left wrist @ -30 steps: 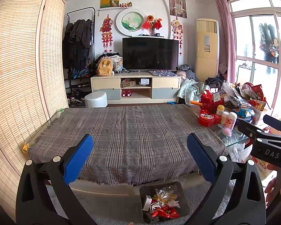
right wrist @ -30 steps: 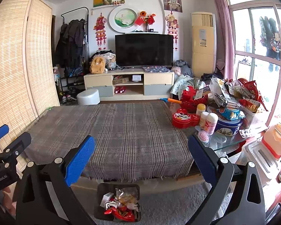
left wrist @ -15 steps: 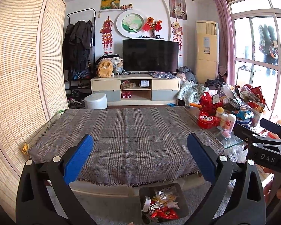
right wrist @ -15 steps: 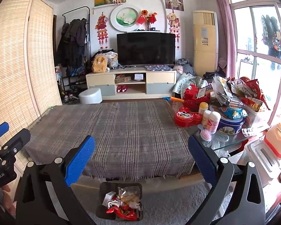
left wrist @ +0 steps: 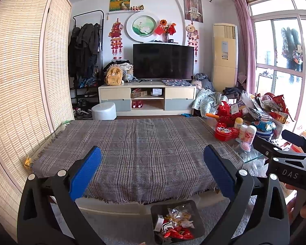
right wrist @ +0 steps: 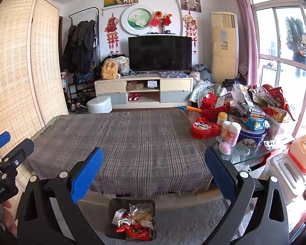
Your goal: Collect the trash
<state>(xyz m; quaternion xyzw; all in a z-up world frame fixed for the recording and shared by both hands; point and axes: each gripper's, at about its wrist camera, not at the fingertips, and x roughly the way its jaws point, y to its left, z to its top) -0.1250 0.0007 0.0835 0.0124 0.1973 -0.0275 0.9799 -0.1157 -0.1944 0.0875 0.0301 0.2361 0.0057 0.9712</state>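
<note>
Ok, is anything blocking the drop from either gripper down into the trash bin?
Nothing visible does. The trash bin sits open-topped on the carpet below the cloth's edge, wrappers inside; left gripper and right gripper are open, holding nothing.

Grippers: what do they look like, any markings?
Both match: black angular two-finger frames with silver rivets and blue rectangular pads. The left gripper shows "GenRobot.AI" lettering on its body in the right wrist view; the right gripper shows "DAS" in the left wrist view.

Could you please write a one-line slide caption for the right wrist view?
Open right gripper above a dark bin of wrappers beside the grey plaid-covered table.
</note>
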